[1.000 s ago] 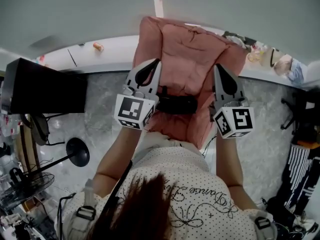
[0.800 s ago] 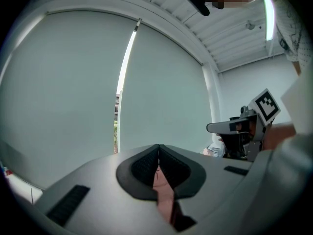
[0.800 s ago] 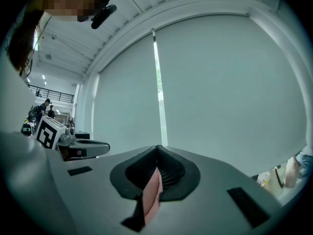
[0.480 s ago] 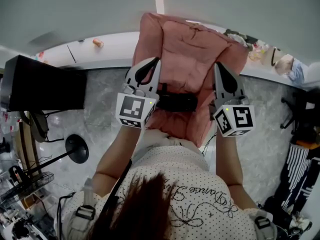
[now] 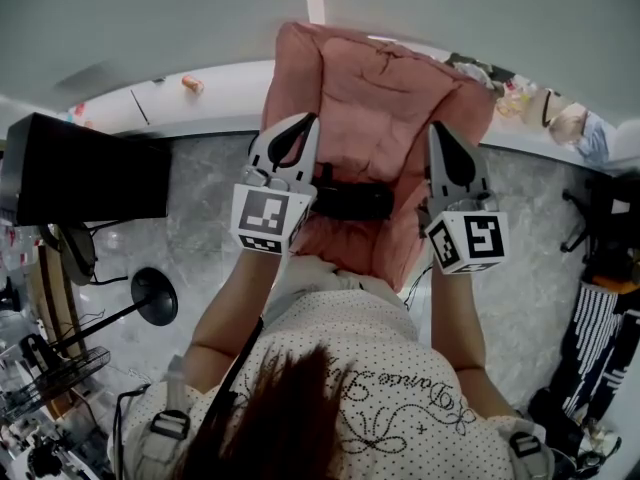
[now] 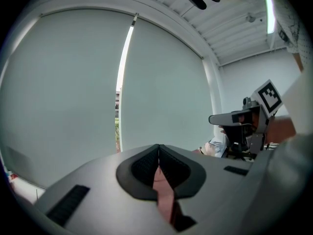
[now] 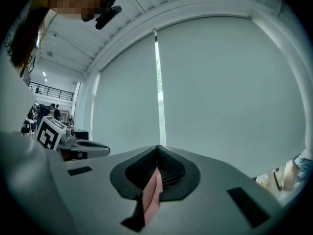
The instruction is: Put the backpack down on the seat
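In the head view I hold a pink padded backpack (image 5: 370, 108) up in front of me, and a black strap (image 5: 352, 202) crosses its lower part. My left gripper (image 5: 305, 123) is at its left edge and my right gripper (image 5: 437, 133) at its right edge. In the left gripper view the left gripper (image 6: 158, 153) is shut, with a strip of pink fabric (image 6: 164, 195) pinched between its pads. The right gripper view shows the right gripper (image 7: 157, 155) shut in the same way on pink fabric (image 7: 151, 195). I can make out no seat; the backpack hides what lies under it.
A black box (image 5: 90, 173) stands at the left, with a fan stand's round base (image 5: 152, 296) on the marble floor below it. A white ledge (image 5: 220, 103) bearing an orange can (image 5: 190, 83) runs along the blinds. A person (image 5: 580, 133) sits far right, above dark equipment (image 5: 600, 328).
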Motion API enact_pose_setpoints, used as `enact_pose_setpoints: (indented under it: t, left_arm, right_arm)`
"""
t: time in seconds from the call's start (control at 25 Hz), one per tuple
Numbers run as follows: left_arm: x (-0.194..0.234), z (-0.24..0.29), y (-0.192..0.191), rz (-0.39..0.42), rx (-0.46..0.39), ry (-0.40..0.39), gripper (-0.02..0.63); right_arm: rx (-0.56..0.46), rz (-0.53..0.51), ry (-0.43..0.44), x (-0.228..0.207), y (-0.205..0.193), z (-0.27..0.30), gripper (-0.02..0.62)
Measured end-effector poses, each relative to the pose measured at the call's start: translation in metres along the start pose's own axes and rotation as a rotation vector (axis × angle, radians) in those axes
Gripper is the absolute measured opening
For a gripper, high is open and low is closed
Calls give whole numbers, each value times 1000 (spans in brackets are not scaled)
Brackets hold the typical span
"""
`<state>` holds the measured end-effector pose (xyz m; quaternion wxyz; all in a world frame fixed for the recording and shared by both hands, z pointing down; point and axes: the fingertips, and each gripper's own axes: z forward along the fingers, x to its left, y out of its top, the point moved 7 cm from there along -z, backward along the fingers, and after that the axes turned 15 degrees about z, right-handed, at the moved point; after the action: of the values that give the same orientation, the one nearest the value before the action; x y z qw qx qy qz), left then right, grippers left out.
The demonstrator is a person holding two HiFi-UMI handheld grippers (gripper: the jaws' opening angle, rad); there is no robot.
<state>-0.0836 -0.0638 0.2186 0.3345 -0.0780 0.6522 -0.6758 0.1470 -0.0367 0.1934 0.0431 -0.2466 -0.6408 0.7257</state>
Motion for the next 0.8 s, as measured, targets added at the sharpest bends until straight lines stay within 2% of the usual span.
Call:
enact_pose_setpoints:
  t: [0.4, 0.8]
  left_arm:
    - [0, 2, 4, 2, -11, -3, 5]
    - [-1, -1, -1, -2, -1, -4, 5]
  right_arm:
    - [-5, 10, -13, -3, 2, -4, 11]
    - [6, -24, 1, 4, -1, -4, 9]
